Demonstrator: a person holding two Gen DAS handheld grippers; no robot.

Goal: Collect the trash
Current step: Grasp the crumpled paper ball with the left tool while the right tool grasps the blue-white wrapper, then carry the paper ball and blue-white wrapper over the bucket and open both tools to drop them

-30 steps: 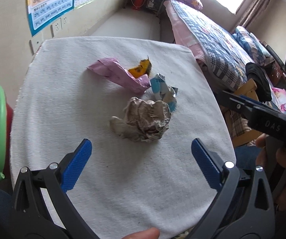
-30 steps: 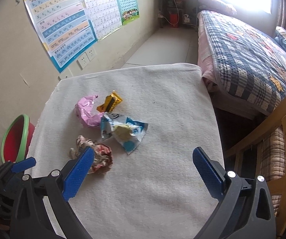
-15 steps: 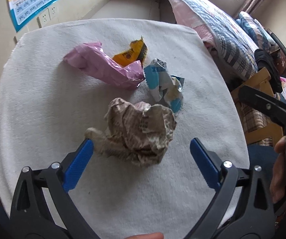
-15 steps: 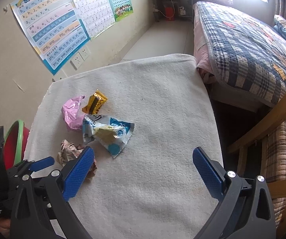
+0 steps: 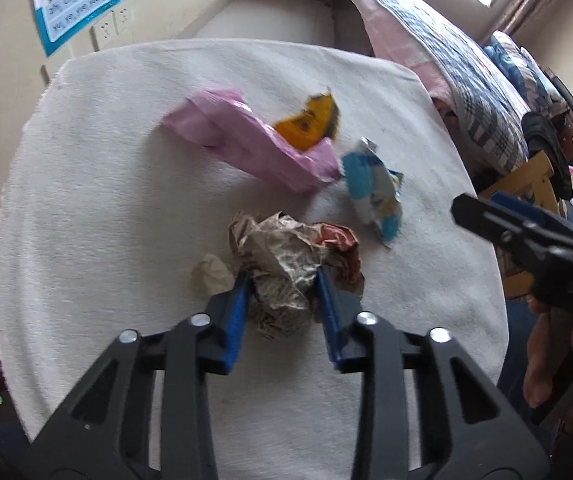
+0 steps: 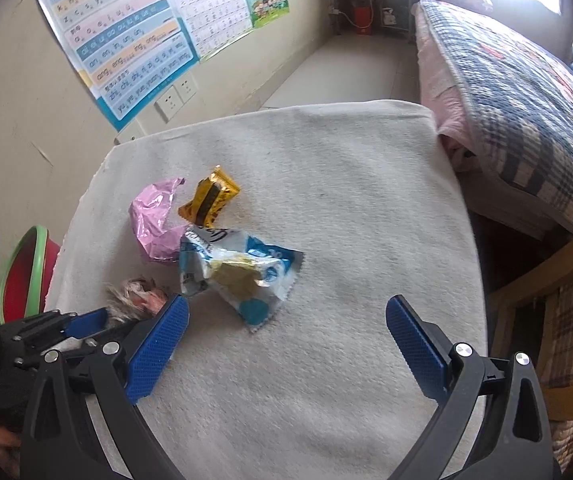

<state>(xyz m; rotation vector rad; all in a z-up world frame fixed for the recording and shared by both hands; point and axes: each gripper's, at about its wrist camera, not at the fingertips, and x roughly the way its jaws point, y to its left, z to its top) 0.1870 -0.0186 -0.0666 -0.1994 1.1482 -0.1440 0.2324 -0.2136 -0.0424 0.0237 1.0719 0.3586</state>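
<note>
Centrally, crumpled brown-and-red paper wad [image 5: 286, 256]; creased, printed, squeezed between blue pads [image 5: 236, 320]

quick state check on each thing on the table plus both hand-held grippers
crumpled paper ball: crushed, between left pads
pink wrapper: crumpled, lying loose
yellow wrapper: loose beside the pink one
blue-white packet: torn, flat
left hand-held gripper: closing on paper ball
right hand-held gripper: open, holding nothing

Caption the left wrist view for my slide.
Left gripper closing on a crumpled paper wad on the white cloth, beside three wrappers.
</note>
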